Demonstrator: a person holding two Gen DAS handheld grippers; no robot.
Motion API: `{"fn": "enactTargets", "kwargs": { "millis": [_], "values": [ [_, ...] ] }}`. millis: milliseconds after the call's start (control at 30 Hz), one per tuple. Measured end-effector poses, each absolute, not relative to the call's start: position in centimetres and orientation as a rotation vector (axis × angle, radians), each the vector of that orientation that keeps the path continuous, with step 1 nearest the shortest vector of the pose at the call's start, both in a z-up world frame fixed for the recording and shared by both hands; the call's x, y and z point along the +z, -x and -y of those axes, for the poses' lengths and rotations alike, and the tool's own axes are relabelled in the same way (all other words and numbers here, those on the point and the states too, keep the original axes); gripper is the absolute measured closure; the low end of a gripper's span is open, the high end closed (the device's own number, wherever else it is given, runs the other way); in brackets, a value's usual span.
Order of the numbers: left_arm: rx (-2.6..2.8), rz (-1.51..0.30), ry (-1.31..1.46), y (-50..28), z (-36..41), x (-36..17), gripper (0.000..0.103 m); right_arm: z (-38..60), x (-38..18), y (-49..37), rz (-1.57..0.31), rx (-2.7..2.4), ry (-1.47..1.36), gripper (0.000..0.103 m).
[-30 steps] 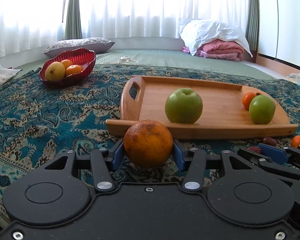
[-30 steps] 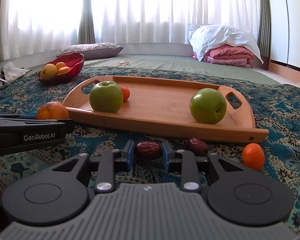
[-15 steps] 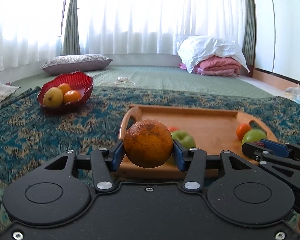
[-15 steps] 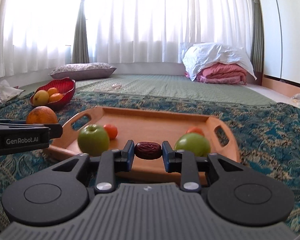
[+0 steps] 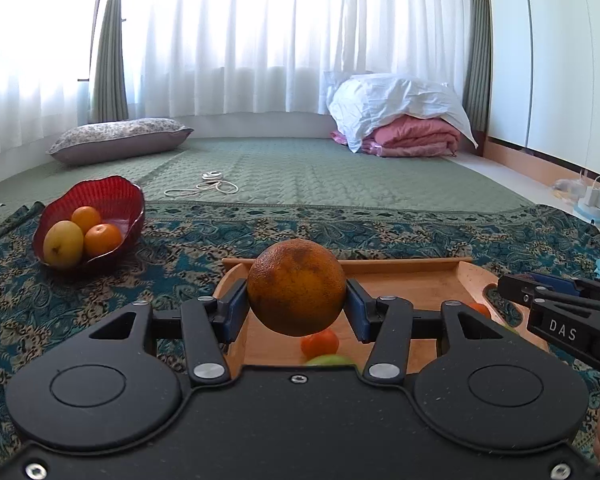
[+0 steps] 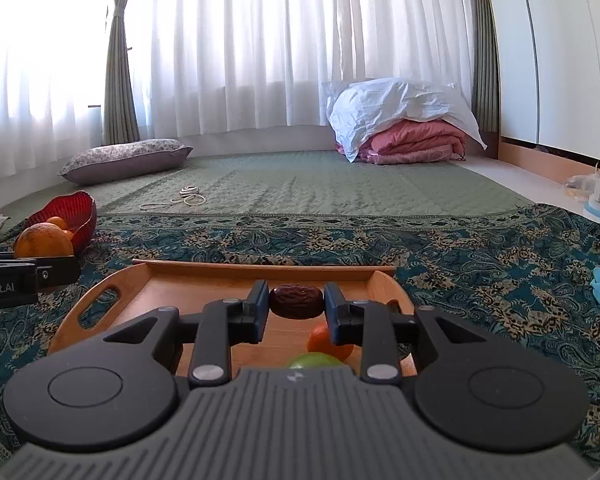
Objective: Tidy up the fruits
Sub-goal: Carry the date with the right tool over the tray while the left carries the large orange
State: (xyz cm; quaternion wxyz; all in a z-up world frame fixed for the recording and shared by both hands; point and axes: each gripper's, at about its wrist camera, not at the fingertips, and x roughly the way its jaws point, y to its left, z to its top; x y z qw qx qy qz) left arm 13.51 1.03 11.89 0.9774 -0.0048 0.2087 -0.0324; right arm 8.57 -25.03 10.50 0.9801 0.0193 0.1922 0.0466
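My left gripper [image 5: 297,307] is shut on a large mottled orange [image 5: 296,286], held in the air above the wooden tray [image 5: 412,276]. My right gripper [image 6: 296,305] is shut on a dark brown date [image 6: 296,300], also raised over the wooden tray [image 6: 204,280]. Below the held fruits a small tangerine [image 5: 320,342] and the top of a green apple [image 5: 330,360] lie on the tray; the right wrist view shows a tangerine [image 6: 324,340] and a green apple [image 6: 314,360] too. The right gripper's side [image 5: 560,320] shows at the right of the left wrist view.
A red bowl [image 5: 112,196] with a yellow fruit and two tangerines sits at the left on the patterned teal rug [image 5: 180,248]. Beyond lie a green quilted mat [image 5: 300,168], a white cable, a pillow, folded bedding [image 5: 400,120] and chargers at the right.
Both grippers have lifted off the rug with their fruit and moved forward over the tray. The tray and its fruit now sit lower in both views.
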Motion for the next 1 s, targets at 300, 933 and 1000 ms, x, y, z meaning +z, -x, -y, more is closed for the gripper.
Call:
{"fn": "enactTargets", "kwargs": {
  "millis": [300, 933, 1000],
  "values": [
    [-0.108, -0.547, 0.049, -19.2, -0.6, 11.4, 0.055, 26.5, 10.6, -14.0, -0.502, 0.099, -0.067, 0.069],
    [-0.127, -0.846, 0.123, -29.2, -0.8, 7.9, 0.055, 27.9, 8.1, -22.4, -0.802, 0.092, -0.096, 0.069],
    [-0.116, -0.854, 0.110, -29.6, -0.7, 7.6, 0.055, 27.8, 7.9, -22.6, -0.817, 0.098, -0.094, 0.070]
  ]
}}
